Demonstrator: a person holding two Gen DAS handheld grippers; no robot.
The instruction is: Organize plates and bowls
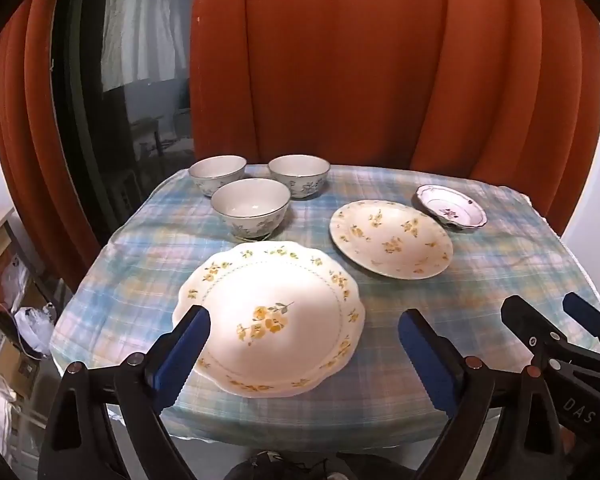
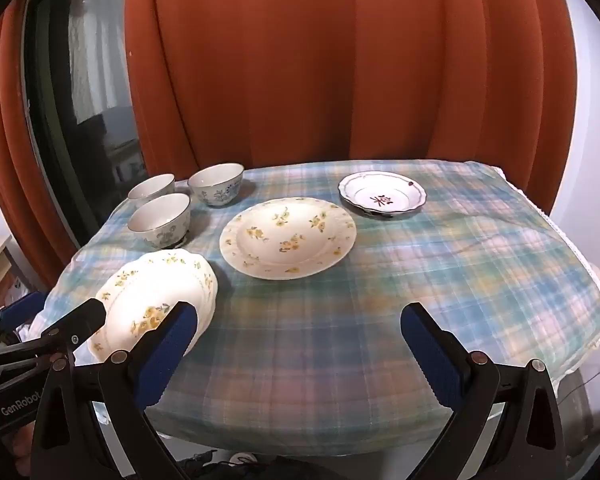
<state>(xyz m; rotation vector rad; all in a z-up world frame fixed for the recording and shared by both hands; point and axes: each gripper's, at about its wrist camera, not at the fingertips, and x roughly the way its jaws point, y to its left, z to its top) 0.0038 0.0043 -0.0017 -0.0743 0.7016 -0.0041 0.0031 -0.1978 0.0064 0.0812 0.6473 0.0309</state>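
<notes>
Left gripper wide, angled down, right gripper likewise

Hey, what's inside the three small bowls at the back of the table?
The nearest small white bowl with blue flowers looks empty down to its bottom. The other two bowls show only bare inner walls; their bottoms are hidden by their rims.

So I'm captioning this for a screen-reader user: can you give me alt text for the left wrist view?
Three plates and three bowls sit on a plaid tablecloth: a large scalloped floral plate nearest, a round floral plate and a small plate beyond, the bowls grouped far left. The left gripper has open, empty jaws.
</notes>
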